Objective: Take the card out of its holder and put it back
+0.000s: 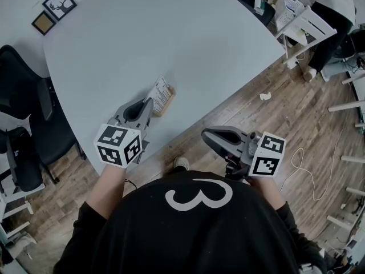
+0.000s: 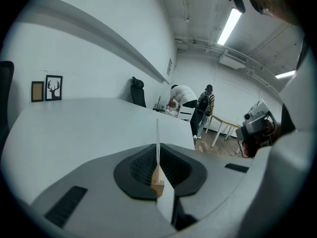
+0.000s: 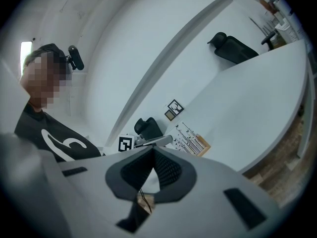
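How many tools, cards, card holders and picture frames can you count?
tools: 2, the left tool and the right tool
card: 1
wooden holder: 1
picture frames: 2, the deer frame and the brown frame
total: 6

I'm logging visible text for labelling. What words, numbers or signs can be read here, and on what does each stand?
"3": large and white, on the person's black shirt.
Print on the card: lines of text, too small to read.
On the framed deer picture: an antlered head only, no words.
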Demonstrator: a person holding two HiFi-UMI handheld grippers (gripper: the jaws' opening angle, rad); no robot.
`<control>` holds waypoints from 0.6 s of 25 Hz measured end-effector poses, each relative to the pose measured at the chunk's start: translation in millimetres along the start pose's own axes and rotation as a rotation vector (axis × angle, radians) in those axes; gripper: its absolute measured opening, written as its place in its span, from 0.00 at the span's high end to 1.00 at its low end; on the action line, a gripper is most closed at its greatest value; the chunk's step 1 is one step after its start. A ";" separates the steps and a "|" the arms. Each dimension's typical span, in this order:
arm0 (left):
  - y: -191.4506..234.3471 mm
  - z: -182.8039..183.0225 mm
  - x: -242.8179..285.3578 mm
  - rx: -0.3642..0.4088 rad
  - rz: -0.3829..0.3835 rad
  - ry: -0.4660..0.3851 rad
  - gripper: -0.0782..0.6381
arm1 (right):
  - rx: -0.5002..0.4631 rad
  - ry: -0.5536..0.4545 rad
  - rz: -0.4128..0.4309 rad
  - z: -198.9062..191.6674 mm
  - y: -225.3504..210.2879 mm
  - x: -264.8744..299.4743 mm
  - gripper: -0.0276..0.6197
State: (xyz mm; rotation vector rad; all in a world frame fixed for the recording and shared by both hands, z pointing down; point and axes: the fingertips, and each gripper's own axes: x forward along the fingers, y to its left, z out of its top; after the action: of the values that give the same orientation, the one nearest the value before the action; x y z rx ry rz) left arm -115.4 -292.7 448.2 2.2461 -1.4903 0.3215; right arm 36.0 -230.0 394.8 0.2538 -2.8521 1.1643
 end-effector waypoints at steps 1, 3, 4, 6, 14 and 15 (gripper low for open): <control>-0.1 -0.5 -2.5 -0.001 0.000 -0.002 0.86 | -0.001 0.001 0.001 -1.8 1.9 0.6 0.95; -0.8 -0.1 -4.0 0.002 0.000 -0.003 0.86 | 0.001 0.004 0.003 -3.5 3.0 1.1 0.95; -1.2 0.4 -3.0 0.006 0.000 -0.003 0.86 | 0.003 0.006 0.003 -3.4 2.1 1.0 0.95; -1.8 1.6 -0.1 0.011 0.000 -0.002 0.86 | 0.006 0.008 0.001 -2.6 -0.9 0.4 0.95; -4.0 8.0 -4.9 0.018 -0.003 -0.021 0.86 | 0.006 0.001 -0.003 -3.3 2.0 0.8 0.95; -4.2 10.2 -5.3 0.019 -0.003 -0.024 0.86 | 0.007 -0.002 -0.004 -2.6 2.3 0.8 0.95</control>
State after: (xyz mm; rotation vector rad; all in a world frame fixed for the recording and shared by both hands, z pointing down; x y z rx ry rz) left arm -114.1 -291.8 436.1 2.2747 -1.5025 0.3102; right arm 34.8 -226.7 395.2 0.2606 -2.8482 1.1736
